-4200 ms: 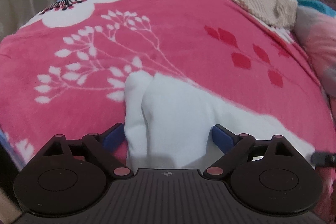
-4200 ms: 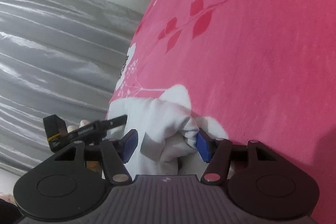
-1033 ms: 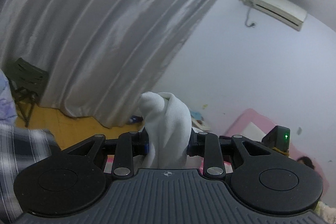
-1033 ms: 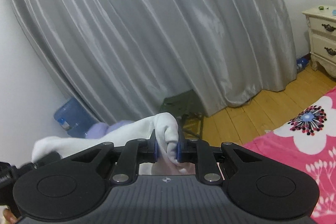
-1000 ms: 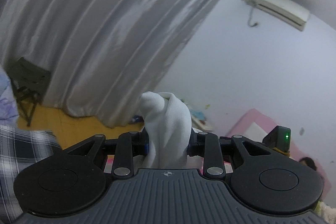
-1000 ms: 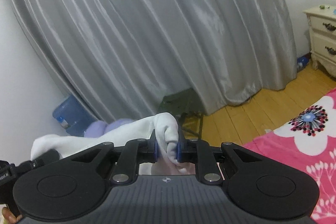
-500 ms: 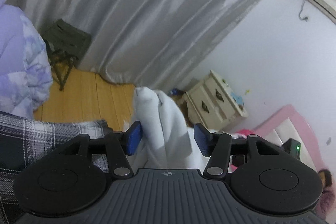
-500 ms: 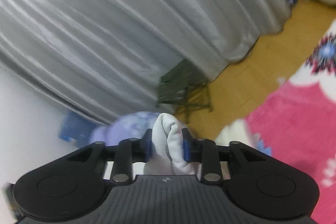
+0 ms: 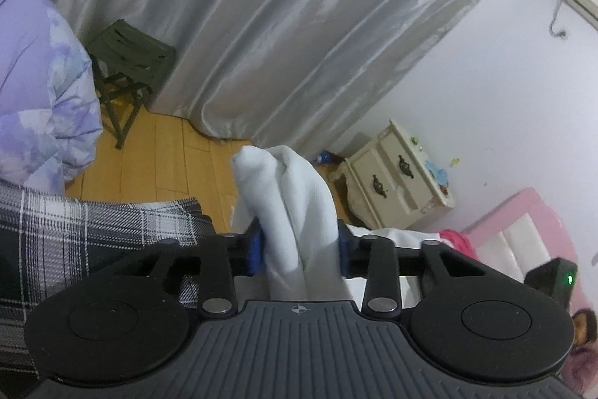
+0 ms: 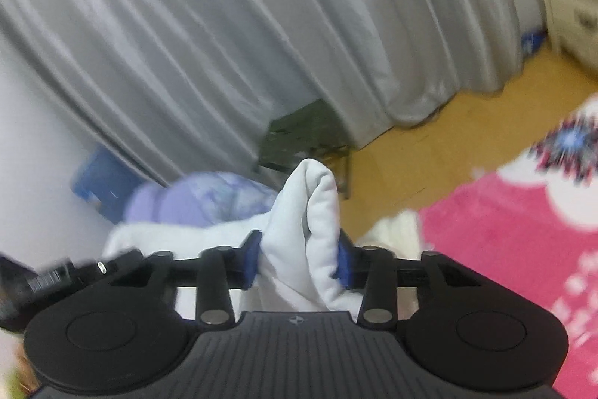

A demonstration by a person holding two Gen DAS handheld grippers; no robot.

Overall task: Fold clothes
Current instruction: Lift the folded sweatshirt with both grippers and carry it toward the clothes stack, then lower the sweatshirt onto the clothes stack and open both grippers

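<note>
The white garment [image 9: 299, 208] is up in the air, not on the bed. The left hand-held gripper [image 9: 299, 251] has a bunched fold between its blue pads, jaws closing on it; the right hand-held gripper [image 10: 299, 260] pinches another bunch the same way, also closing. The cloth stretches sideways between the two, so its long axis runs from one hand to the other. The pink bed [image 10: 523, 249] lies below and to the right, nearer the right hand.

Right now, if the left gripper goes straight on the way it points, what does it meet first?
Probably the wooden floor, just before the grey curtain; depth is unclear. The left gripper is closing on bunched white cloth.
</note>
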